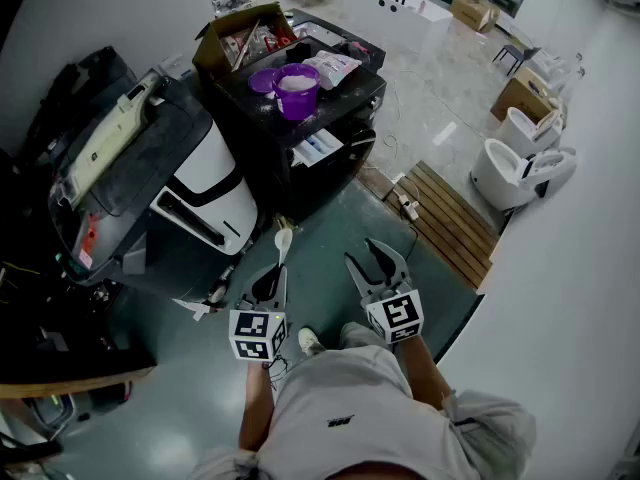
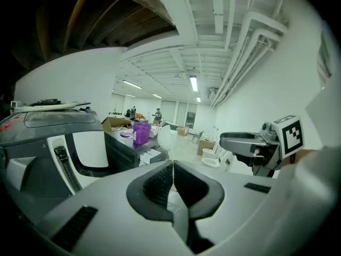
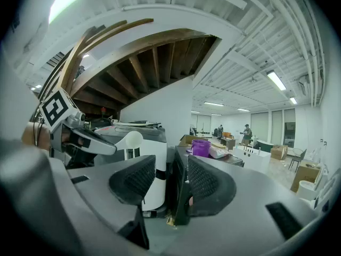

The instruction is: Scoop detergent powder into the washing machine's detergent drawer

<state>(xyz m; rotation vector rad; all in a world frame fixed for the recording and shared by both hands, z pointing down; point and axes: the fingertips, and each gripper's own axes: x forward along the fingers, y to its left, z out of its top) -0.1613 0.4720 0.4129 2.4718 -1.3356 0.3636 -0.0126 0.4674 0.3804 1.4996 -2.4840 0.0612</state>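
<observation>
My left gripper (image 1: 272, 273) is shut on the handle of a white scoop (image 1: 283, 240), whose bowl points away from me over the green floor. In the left gripper view the jaws (image 2: 173, 167) meet on the thin handle, and the pale bowl (image 2: 164, 137) stands beyond them. Beside it my right gripper (image 1: 378, 260) is open and holds nothing, as its own view (image 3: 171, 177) confirms. The white washing machine (image 1: 215, 183) with a dark lid stands ahead left. A purple detergent tub (image 1: 297, 88) with white powder sits on a black cabinet (image 1: 340, 103), its lid (image 1: 262, 80) beside it.
An open cardboard box (image 1: 235, 38) and a bag (image 1: 332, 67) share the cabinet top. A wooden pallet (image 1: 448, 220) and a power strip (image 1: 408, 206) lie to the right, with white toilets (image 1: 520, 163) beyond. Dark equipment (image 1: 50, 298) crowds the left.
</observation>
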